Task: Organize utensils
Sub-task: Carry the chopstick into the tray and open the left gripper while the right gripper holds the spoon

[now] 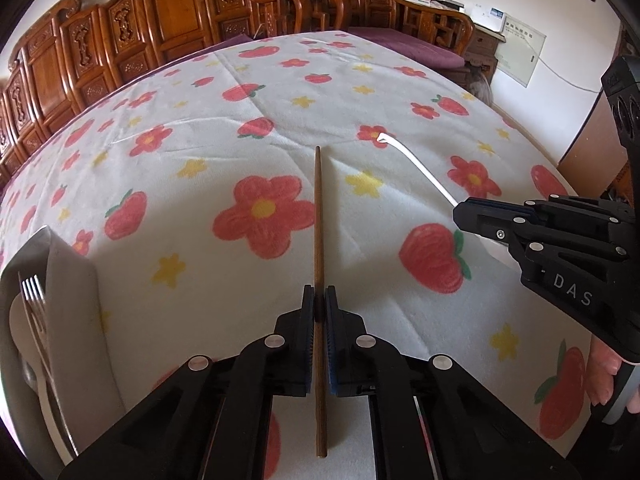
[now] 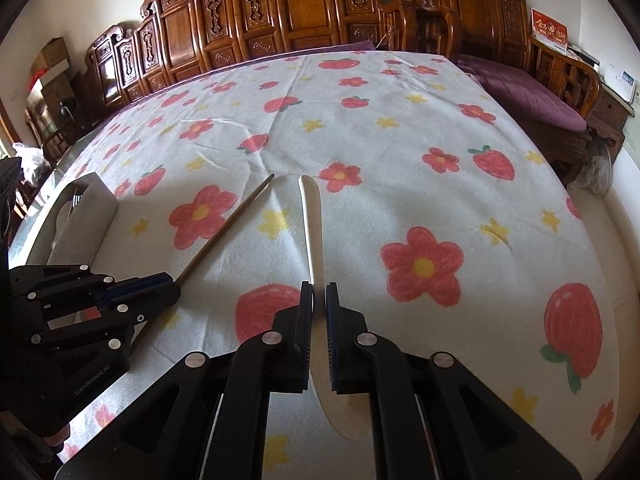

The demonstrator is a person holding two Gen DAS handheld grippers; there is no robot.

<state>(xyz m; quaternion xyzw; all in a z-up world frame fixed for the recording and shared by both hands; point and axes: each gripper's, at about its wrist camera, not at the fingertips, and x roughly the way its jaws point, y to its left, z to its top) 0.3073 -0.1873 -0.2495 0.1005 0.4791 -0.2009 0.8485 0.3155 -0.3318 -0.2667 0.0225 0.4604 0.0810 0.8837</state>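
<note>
**Both grippers loaded over the flowered cloth**

While the left gripper [image 1: 319, 300] clamps its pads on the brown chopstick [image 1: 319, 216], that stick runs straight up the centre of the left wrist frame, tip pointing at the far table edge. Over on the right, the right gripper [image 2: 319, 296] is pinched tight on the white spoon [image 2: 312, 216], handle reaching up-frame, bowl hanging low between the arms. Grey utensil holder [image 1: 68, 280] sits at lower left with a fork [image 1: 34, 300] in it, near the table's edge. Floral tablecloth [image 1: 280, 92] stretches wide and bare across centre frame, carved wooden chairs [image 2: 304, 4] lining the top.
</note>
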